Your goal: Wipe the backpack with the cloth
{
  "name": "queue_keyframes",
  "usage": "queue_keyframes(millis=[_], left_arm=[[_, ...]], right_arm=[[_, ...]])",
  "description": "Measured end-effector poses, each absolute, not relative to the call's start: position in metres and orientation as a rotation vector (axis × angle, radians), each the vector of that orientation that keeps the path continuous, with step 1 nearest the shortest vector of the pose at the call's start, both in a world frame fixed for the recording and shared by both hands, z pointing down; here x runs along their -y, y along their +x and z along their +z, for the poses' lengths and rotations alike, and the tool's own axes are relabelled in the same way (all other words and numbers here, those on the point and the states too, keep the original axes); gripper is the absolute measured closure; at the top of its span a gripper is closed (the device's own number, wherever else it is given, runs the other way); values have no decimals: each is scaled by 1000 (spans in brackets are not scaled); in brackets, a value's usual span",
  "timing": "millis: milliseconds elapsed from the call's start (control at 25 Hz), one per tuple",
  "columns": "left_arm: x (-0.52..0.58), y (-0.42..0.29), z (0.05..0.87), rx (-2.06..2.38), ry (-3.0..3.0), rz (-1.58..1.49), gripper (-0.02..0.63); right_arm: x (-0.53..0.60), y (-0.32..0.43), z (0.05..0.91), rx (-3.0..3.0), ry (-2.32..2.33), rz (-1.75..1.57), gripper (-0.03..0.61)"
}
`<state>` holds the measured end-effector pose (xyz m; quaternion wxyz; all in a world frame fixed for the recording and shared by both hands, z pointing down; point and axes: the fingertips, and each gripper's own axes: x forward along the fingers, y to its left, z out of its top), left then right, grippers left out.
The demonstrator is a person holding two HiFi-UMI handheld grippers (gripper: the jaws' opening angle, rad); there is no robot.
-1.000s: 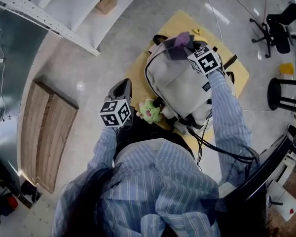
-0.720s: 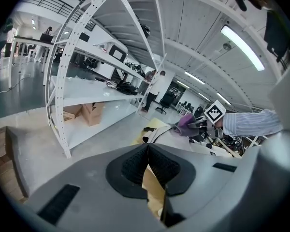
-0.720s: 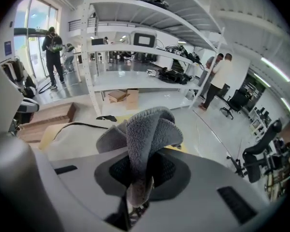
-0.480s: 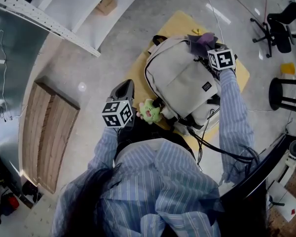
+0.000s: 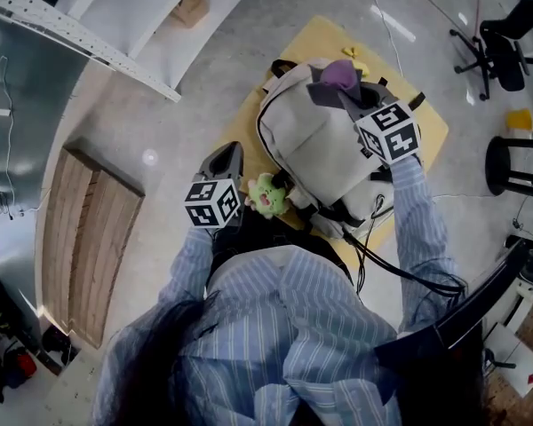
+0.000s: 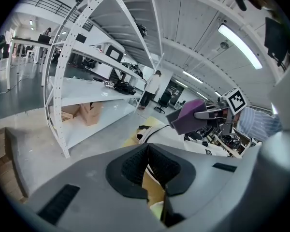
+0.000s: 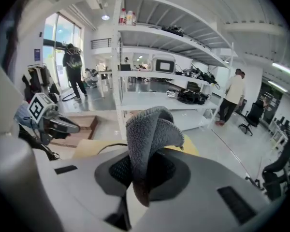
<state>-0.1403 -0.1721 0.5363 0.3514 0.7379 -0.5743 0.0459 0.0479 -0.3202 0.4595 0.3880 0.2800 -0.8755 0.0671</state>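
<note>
A light grey backpack (image 5: 320,149) lies on a yellow board (image 5: 431,122). My right gripper (image 5: 354,96) is over the pack's top end, shut on a purple-grey cloth (image 5: 336,76) that touches the pack. In the right gripper view the cloth (image 7: 147,139) stands folded between the jaws of the right gripper (image 7: 142,173). My left gripper (image 5: 224,156) hovers off the board's left edge, beside a green plush toy (image 5: 266,195), apart from the pack. In its own view the left gripper (image 6: 146,152) is shut on nothing, and the cloth (image 6: 188,116) shows ahead.
Black cables (image 5: 400,269) trail from the pack's near end. A white shelf rack (image 5: 115,25) with a cardboard box (image 5: 192,5) runs along the left, wooden planks (image 5: 89,247) lie on the floor, and a stool (image 5: 506,171) and an office chair (image 5: 502,47) stand at the right.
The right gripper swept the cloth to the right across the pack's top end, then came back toward the left. The left gripper has stayed in place.
</note>
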Motion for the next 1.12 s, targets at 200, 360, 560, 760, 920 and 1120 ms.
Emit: queue_keyframes(millis=[200, 360, 560, 760, 920, 1120], left_arm=[[169, -134, 536, 1485, 1911, 119, 609], [167, -134, 536, 1491, 1907, 119, 609], [162, -134, 536, 1497, 1902, 120, 609], [160, -129, 538, 1488, 1903, 127, 609], [161, -119, 539, 1464, 1920, 137, 609], [166, -105, 536, 1427, 1956, 149, 609]], right_arm=[[230, -7, 467, 2304, 450, 222, 537], [159, -37, 497, 2304, 238, 286, 537], [138, -30, 550, 2197, 185, 280, 537], [181, -4, 553, 2165, 297, 260, 537], [224, 26, 539, 2143, 409, 211, 537], [281, 75, 536, 2088, 587, 190, 537]])
